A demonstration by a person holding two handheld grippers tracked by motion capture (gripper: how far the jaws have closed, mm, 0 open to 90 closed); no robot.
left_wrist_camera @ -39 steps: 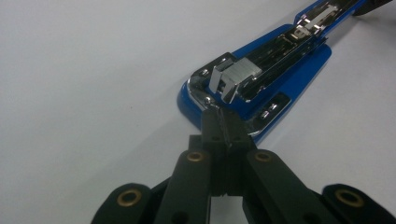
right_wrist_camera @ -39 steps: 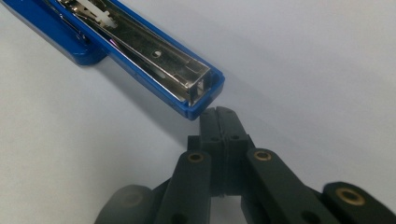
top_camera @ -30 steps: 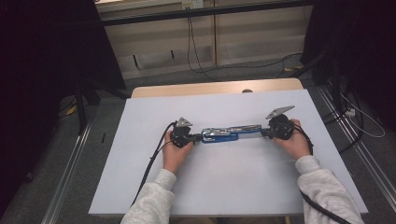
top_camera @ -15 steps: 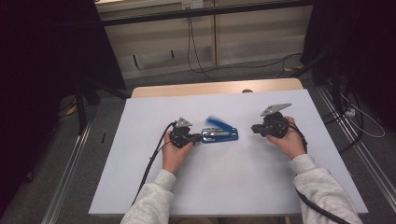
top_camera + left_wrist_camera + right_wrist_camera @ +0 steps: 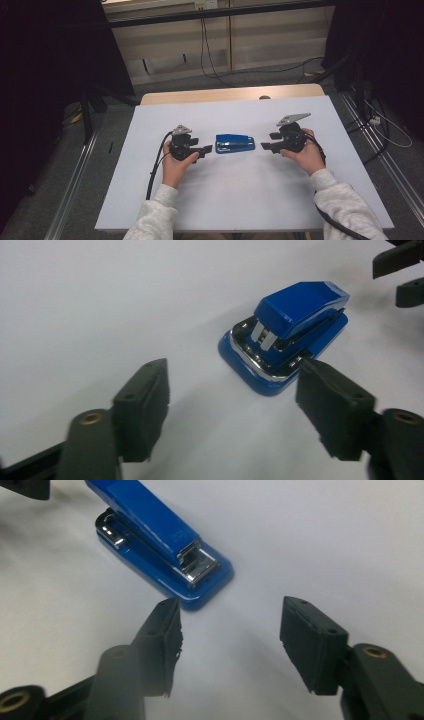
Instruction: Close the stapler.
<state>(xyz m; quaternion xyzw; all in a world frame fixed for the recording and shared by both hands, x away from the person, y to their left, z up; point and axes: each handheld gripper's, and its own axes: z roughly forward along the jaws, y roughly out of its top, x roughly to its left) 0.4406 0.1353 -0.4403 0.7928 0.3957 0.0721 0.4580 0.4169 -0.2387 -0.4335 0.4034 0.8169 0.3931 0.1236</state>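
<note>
Blue metal-and-plastic stapler laid flat on the white tabletop.
It was flanked by the left gripper and right gripper, both held spread, neither touching it.

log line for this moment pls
stapler: closed, flat on white table | left gripper: open, beside it, apart | right gripper: open, apart | nothing held
</note>
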